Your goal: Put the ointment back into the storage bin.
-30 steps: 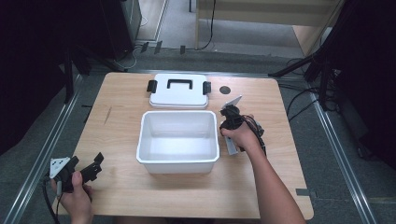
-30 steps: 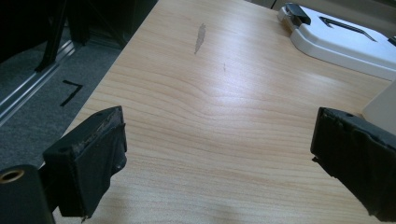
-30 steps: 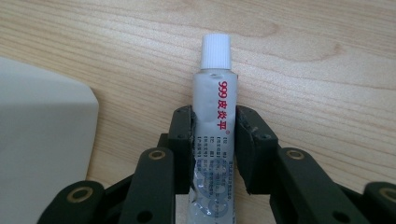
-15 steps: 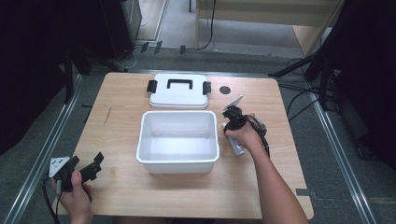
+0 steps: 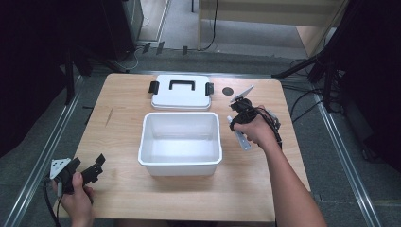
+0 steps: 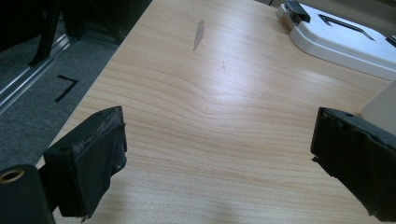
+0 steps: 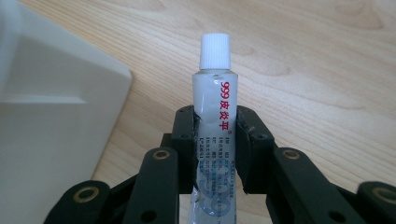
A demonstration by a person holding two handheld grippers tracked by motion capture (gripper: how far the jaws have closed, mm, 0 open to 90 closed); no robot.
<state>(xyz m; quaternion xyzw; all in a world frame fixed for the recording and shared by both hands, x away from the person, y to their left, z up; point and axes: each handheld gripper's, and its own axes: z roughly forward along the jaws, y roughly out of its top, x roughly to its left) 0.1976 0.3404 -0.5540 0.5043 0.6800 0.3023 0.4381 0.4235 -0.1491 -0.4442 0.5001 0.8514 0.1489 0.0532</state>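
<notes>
Right gripper view: our right gripper [image 7: 215,128] is clamped on the ointment tube [image 7: 215,116] mid-body, cap fwd, just beside the white bin [image 5: 181,142]. Tube looks light, soft & squashable, so we'd grip gently. Left gripper [image 6: 219,154] w/ jaws spread, holding nothing.

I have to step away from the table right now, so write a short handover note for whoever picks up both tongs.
Right tongs: shut on the white tube, cap pointing away from the hand, held above the table just right of the white bin.
Left tongs: open, holding nothing, low over the table's near-left corner.
The bin looks empty; its lid lies flat behind it, off the bin.
Done: tube picked up.
Left, probably: put the tube into the bin, then perhaps fit the lid.
</notes>
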